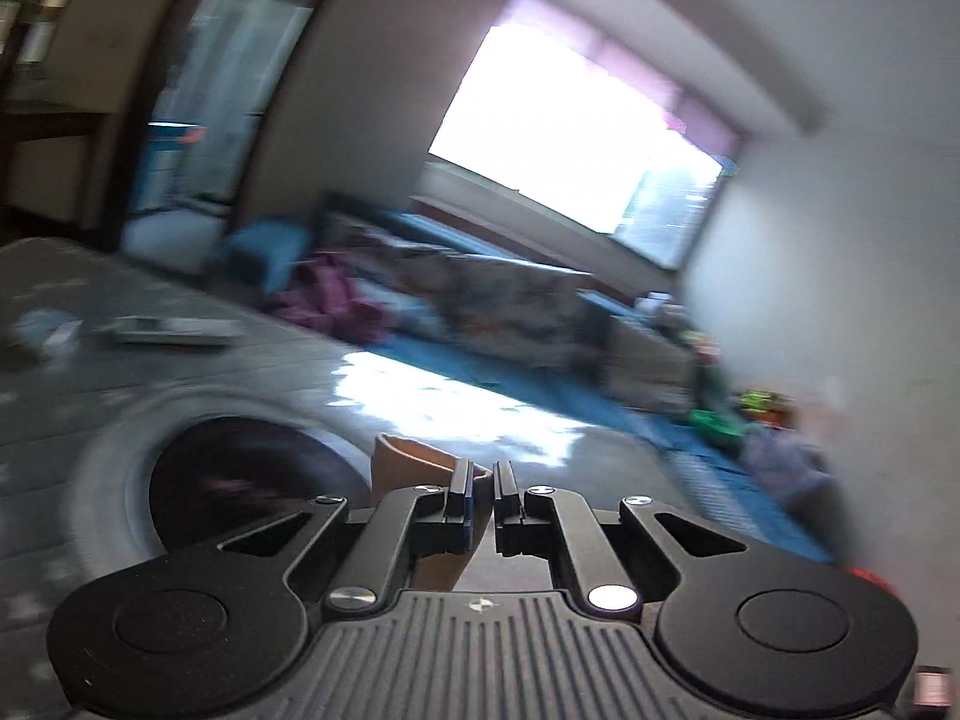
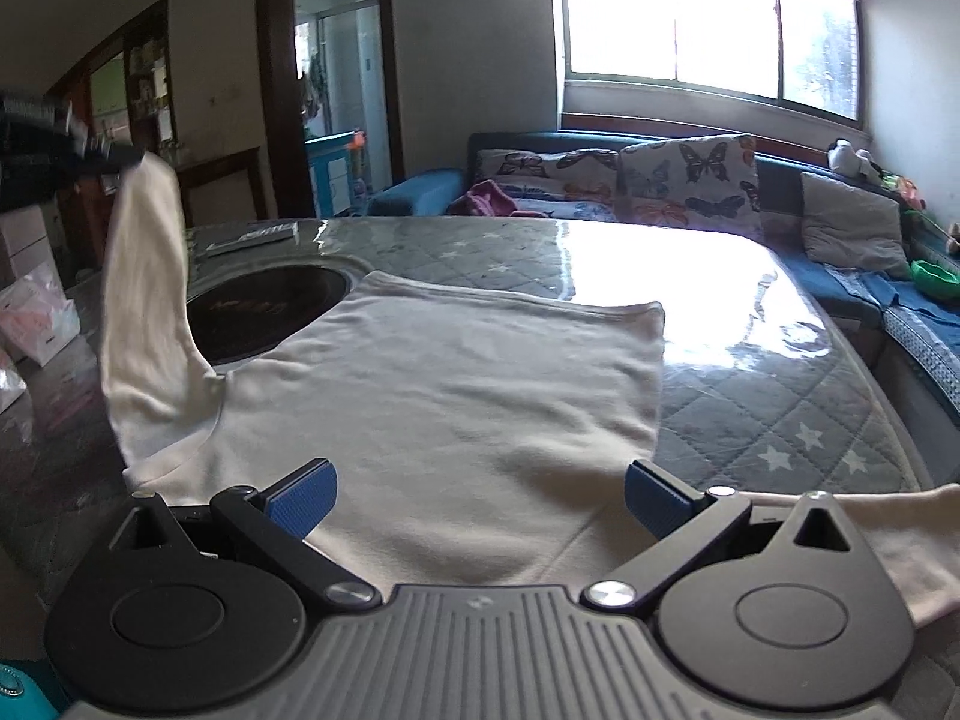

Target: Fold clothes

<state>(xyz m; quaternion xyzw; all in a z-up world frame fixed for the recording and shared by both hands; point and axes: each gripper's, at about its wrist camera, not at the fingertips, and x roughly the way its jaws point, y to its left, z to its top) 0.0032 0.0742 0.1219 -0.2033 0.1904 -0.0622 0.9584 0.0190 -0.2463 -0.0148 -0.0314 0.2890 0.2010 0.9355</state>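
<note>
One white garment (image 2: 444, 396) lies spread on the quilted table (image 2: 780, 420); only the right wrist view shows it whole. Left gripper (image 1: 483, 480) is clenched on its raised sleeve (image 2: 144, 276). Right gripper (image 2: 477, 501) hovers released above the cloth.

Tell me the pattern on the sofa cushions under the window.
Butterflies, dark and orange on a pale ground, on the cushions. The right wrist view shows them best.

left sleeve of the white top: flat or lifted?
Lifted: the sleeve stands up off the table, pinched in the shut left gripper.
</note>
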